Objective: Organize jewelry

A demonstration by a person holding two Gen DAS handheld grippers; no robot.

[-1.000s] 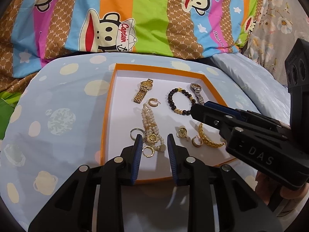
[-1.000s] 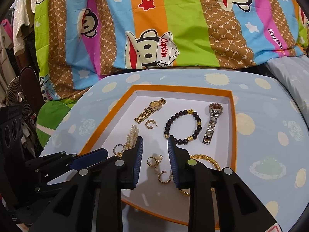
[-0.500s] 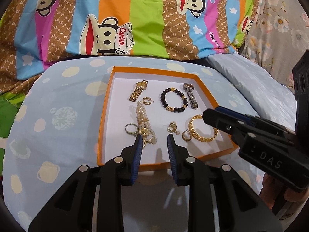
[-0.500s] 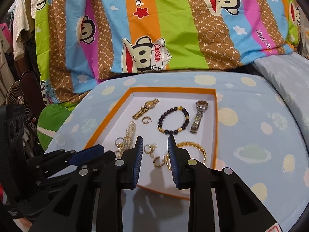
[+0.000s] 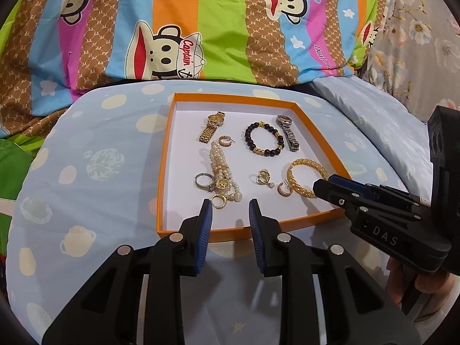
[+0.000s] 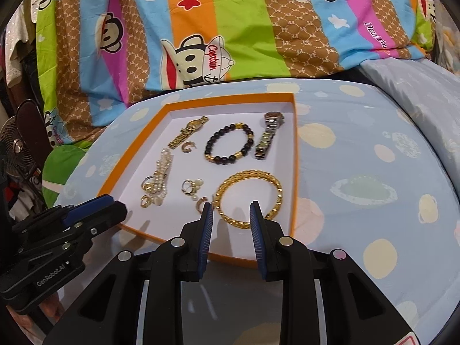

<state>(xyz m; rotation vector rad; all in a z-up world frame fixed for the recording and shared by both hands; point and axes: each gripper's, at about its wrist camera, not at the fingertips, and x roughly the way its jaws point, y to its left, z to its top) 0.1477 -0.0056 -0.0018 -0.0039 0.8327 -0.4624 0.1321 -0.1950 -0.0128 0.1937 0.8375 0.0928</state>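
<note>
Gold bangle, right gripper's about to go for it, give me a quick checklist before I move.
1. Right gripper empty, fingers parted: ok.
2. Gold bangle lying flat in the orange tray: ok.
3. Bangle's near rim lined up between the gripper's fingers: ok.
4. Bangle clear of other pieces: not ok, a small hoop earring lies beside its left edge.
5. Left gripper out of the way, empty at the tray's near edge: ok.
6. Fingers already touching the bangle: cannot tell.

Black gripper [image 5: 230, 205], ribbed blue pads [image 5: 204, 227]
</note>
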